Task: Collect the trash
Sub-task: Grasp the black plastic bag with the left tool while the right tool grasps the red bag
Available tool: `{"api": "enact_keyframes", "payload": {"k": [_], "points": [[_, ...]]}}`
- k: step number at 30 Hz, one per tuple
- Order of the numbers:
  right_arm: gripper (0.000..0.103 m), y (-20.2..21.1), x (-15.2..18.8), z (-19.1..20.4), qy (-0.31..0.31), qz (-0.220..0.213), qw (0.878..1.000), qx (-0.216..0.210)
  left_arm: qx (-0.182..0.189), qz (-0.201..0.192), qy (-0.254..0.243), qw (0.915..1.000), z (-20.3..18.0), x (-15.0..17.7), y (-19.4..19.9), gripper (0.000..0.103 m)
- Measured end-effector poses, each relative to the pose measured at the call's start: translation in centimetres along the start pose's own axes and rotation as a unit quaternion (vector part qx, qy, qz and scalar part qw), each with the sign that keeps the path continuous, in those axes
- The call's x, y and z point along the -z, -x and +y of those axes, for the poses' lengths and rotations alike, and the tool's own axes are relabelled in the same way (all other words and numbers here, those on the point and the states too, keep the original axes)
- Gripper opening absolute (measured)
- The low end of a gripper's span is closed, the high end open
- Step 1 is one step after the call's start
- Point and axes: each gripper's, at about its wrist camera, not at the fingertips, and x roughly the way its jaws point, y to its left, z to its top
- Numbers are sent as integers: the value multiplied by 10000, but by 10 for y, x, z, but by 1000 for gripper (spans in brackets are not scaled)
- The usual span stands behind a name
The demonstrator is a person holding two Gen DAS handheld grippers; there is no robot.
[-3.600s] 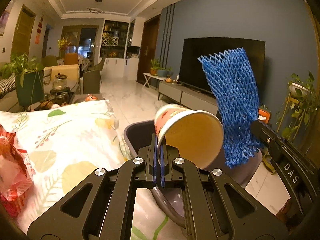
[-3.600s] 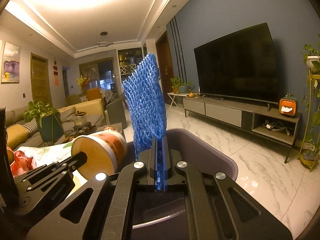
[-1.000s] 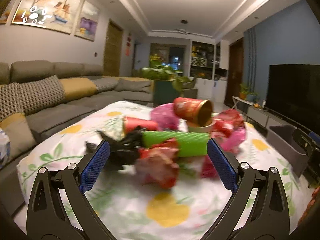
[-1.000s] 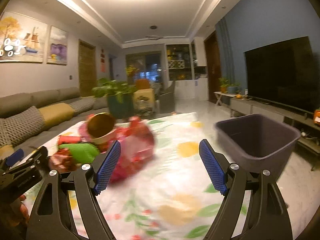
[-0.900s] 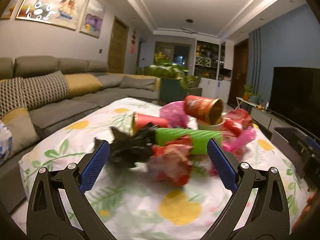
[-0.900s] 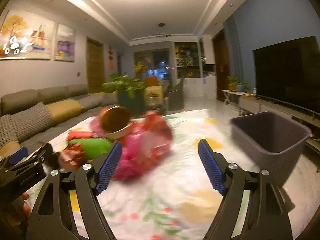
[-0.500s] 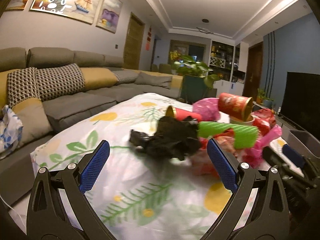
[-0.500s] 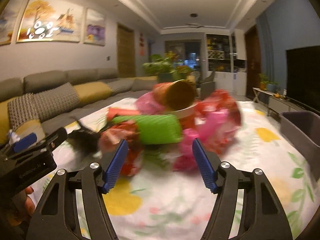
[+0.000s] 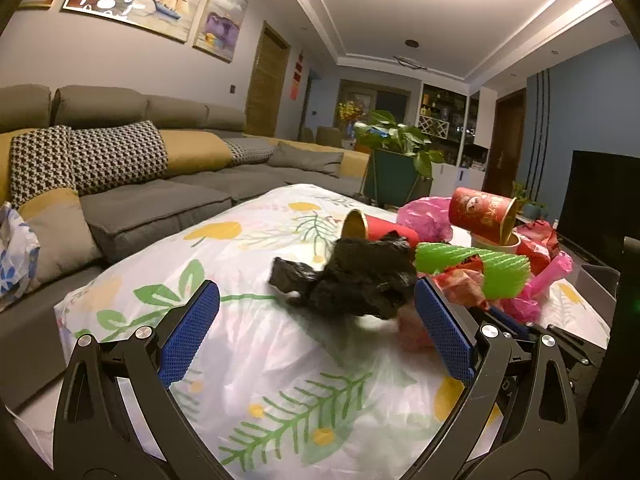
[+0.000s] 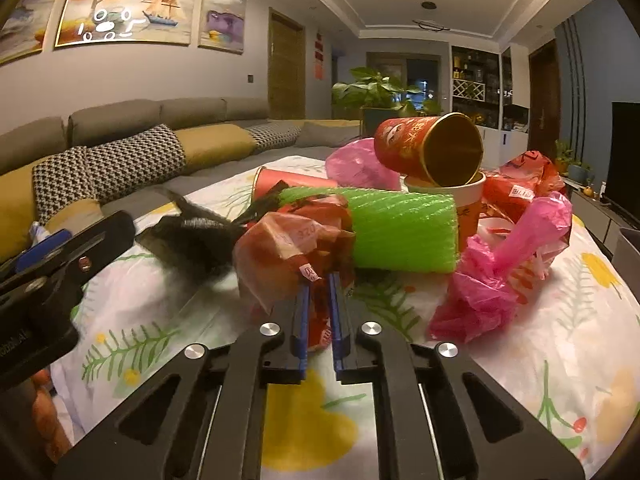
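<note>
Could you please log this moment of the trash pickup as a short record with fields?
surface: table under a floral cloth
left gripper: open, empty, aimed at the crumpled black bag
right gripper: shut on the red wrapper
pile: green foam sleeve lying on its side, red paper cup tipped into a second cup, pink plastic bag
bin: grey bin, only its edge visible at the far right

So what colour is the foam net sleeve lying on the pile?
Bright green, clearest in the right wrist view.
</note>
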Motion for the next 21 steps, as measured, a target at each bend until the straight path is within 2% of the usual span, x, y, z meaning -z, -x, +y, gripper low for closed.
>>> {"api": "enact_keyframes", "payload": {"k": [4,7,10,13,15,16,21], "points": [[8,11,2,-4,-11,-73,10000,2,74,-19,-49,10000,-5,0,-4,96],[8,27,3,-15,-89,-167,9998,47,137,34,-59,9999,-8,0,-10,92],[7,44,6,-23,-157,-258,9995,96,350,190,-45,9992,-11,0,-23,86],[7,53,7,-29,-204,-307,9992,167,425,391,-92,9983,-15,3,-35,72],[7,60,7,-33,-239,-347,9989,210,490,562,-147,9971,-18,6,-42,54],[7,61,7,-34,-253,-364,9988,227,528,650,-140,9964,-18,8,-46,49],[7,70,6,-45,-355,-435,9980,286,699,1011,41,9924,-17,15,-57,5]]}}
